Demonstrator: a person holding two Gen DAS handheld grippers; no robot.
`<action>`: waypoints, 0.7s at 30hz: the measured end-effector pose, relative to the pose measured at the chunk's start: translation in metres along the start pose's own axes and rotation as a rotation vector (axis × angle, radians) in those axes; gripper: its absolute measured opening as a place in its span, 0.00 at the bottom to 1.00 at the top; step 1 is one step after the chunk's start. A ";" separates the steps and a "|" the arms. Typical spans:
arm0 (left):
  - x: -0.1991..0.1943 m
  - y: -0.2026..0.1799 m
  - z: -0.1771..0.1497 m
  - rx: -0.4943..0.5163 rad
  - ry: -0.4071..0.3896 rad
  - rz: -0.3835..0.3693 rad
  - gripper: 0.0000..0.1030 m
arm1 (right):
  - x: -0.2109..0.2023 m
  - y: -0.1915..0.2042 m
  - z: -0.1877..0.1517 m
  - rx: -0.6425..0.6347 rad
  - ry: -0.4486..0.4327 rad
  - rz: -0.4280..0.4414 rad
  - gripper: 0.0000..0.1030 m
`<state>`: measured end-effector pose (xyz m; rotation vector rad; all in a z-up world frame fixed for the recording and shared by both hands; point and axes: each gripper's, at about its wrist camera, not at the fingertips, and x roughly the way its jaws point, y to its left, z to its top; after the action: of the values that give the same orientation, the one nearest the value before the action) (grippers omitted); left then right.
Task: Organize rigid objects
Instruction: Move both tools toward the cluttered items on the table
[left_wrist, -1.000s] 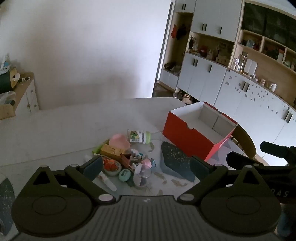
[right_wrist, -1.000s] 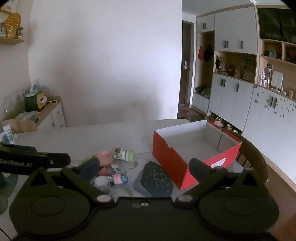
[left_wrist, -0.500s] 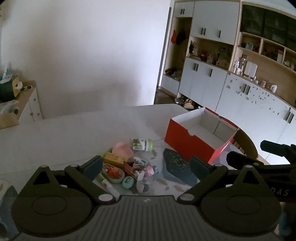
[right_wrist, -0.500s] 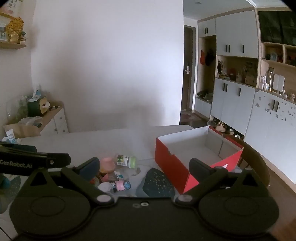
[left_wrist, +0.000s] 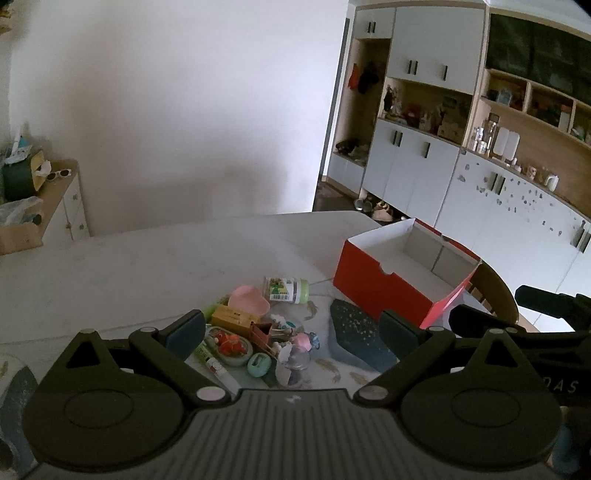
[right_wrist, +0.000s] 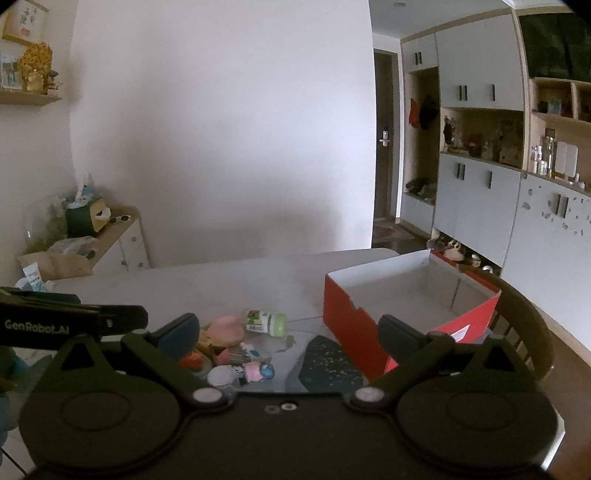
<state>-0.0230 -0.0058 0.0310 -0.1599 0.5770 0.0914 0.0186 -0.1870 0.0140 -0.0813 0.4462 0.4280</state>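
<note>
The left gripper is hovering with fingers spread over the trinket pile near the desk's front edge; the right gripper is waiting, fingers spread, beside the empty red box, likely their destination.

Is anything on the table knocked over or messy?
Yes. The small bottle with the green cap lies on its side at the far edge of a jumbled heap of little things. The red box beside them is upright, open and looks empty. Nothing looks spilled or broken.
</note>
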 end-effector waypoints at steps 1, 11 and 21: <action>0.000 0.001 0.000 -0.003 0.002 0.000 0.98 | 0.000 0.000 0.000 -0.004 -0.001 0.002 1.00; 0.015 0.013 -0.001 -0.053 0.031 -0.008 0.98 | 0.005 0.016 0.002 -0.062 -0.003 0.036 1.00; 0.023 0.020 0.000 -0.050 0.032 0.006 0.98 | 0.016 0.016 0.002 -0.064 0.010 0.049 1.00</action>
<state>-0.0063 0.0150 0.0153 -0.2086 0.6077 0.1090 0.0255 -0.1659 0.0093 -0.1344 0.4451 0.4899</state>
